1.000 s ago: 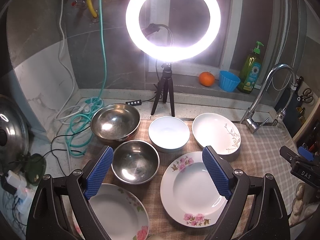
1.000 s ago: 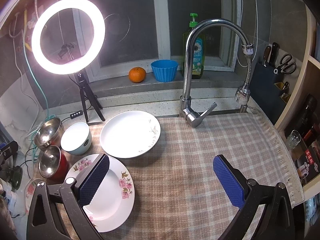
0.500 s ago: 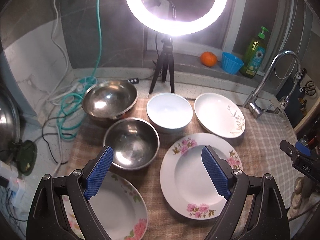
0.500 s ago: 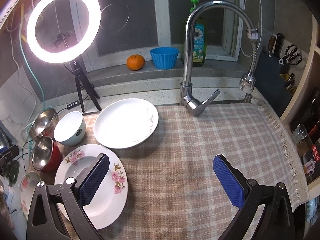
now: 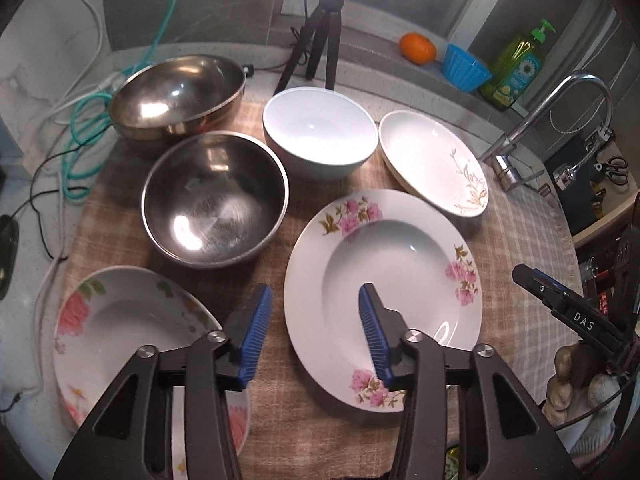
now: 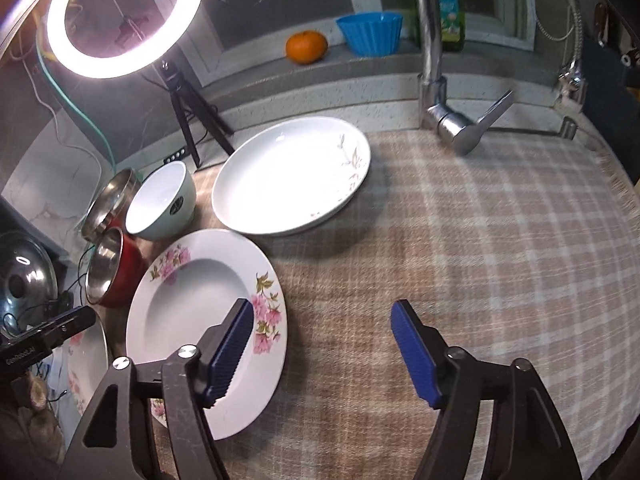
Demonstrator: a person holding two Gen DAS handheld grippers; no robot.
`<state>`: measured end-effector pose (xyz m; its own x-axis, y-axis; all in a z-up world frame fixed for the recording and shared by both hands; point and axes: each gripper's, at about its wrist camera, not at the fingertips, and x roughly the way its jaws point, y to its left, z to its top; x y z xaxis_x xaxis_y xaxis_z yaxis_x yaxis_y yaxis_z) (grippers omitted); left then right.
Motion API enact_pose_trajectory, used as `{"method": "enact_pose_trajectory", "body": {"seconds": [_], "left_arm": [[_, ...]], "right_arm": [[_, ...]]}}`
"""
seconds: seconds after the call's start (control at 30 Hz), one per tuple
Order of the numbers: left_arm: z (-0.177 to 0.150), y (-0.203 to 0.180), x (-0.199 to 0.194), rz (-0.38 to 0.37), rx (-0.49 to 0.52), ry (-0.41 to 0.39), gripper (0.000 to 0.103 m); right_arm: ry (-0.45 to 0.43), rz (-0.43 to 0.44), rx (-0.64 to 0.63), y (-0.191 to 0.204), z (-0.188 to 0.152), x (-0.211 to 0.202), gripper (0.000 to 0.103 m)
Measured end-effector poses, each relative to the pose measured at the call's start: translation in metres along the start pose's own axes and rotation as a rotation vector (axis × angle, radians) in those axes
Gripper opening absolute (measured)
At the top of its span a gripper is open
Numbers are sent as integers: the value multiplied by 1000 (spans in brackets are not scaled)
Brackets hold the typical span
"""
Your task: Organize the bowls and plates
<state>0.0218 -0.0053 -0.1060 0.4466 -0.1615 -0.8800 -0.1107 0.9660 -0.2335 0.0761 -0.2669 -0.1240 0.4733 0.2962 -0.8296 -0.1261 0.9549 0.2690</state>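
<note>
The left gripper (image 5: 314, 336) points steeply down over the near left rim of the pink-flowered plate (image 5: 400, 252); its jaws are closing, partly drawn in, and nothing is pressed between the blue pads, though the plate's rim lies in the gap below them. The right gripper (image 6: 324, 354) points down over the same plate's right rim (image 6: 224, 280), its left pad over the flower band and its right pad over bare cloth; its jaws too are closing, wider apart than the left's, and they hold nothing. That plate lies flat near the front edge of the checked cloth (image 6: 480, 240) that covers the counter. To its left, at the cloth's front left corner, lies a second flowered plate (image 5: 120, 320), partly hidden behind the left gripper. Behind that one stands the smaller steel bowl (image 5: 216, 200), red on the outside in the right wrist view, and behind it, at the cloth's back left corner, the larger steel bowl (image 5: 180, 92). A white bowl (image 5: 320, 132) stands at the back edge beside the steel ones, and to its right a white dish with a gold sprig (image 5: 434, 160) lies just behind the pink-flowered plate. Behind the cloth stand a ring light on a tripod (image 6: 120, 20) and a tap (image 6: 432, 60); an orange (image 6: 306, 46) and a blue cup (image 6: 370, 32) sit on the sill.
</note>
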Motion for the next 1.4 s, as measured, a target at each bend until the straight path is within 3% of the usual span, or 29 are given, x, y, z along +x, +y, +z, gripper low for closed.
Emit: {"method": "enact_pose_trajectory", "body": {"seconds": [0.17,0.47,0.7,0.87,1.17,1.4], "left_arm": [[-1,6,14,-18,-29,49,32],[1,13,33,-23,-73,111,31],[2,15,40,-27,-83,134,32],[4,17,42,-29,-90,142,31],[4,18,49,-30,-92,163,24],[4,18,49,-33,-91,165,24]], "right_arm": [[55,50,-10,1,0,17,51],[139,134,39,-3,2,44,40],[182,156,54,-5,3,57,37],[205,185,61,-5,4,61,27],[216,208,44,5,6,64,18],[216,202,36,7,6,64,17]]}}
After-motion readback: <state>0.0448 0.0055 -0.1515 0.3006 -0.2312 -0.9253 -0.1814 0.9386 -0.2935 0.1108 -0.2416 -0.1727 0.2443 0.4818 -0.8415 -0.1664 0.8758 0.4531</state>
